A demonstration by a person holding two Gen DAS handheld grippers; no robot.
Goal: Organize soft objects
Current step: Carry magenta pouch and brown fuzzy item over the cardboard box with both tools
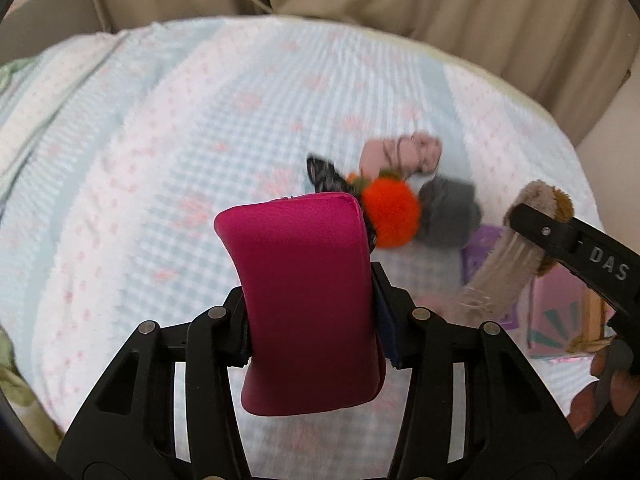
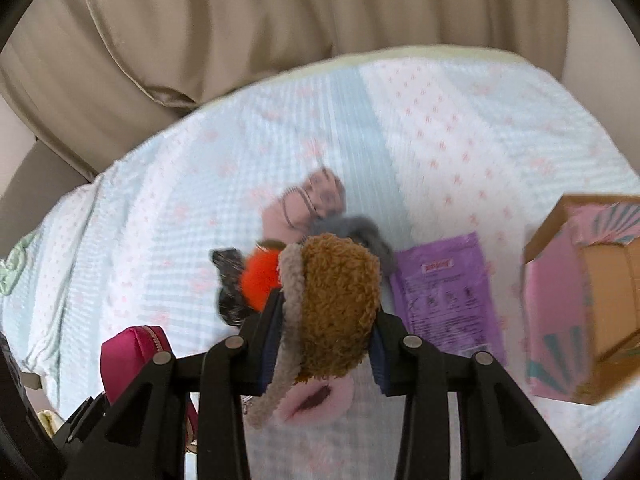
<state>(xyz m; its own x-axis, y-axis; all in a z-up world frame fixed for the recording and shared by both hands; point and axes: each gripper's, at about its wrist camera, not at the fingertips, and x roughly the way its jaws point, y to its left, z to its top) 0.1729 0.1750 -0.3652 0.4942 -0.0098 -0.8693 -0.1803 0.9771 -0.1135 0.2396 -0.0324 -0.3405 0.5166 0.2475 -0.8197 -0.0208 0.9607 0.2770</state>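
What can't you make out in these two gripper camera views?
- Brown plush toy: its shape, right wrist view; hand-held gripper fingers cover its sides.
- Purple packet: print too small and blurred, right wrist view.
- Dark patterned item: left wrist view; magenta pouch and orange pom-pom hide most.
- Pink box: contents unseen; cut by right edge.

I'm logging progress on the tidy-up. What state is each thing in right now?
magenta pouch: zipped, held by left gripper.
brown plush toy: held by right gripper.
orange pompom: lying on bedspread.
grey pompom: lying loose.
pink box: open.
purple packet: lying flat.
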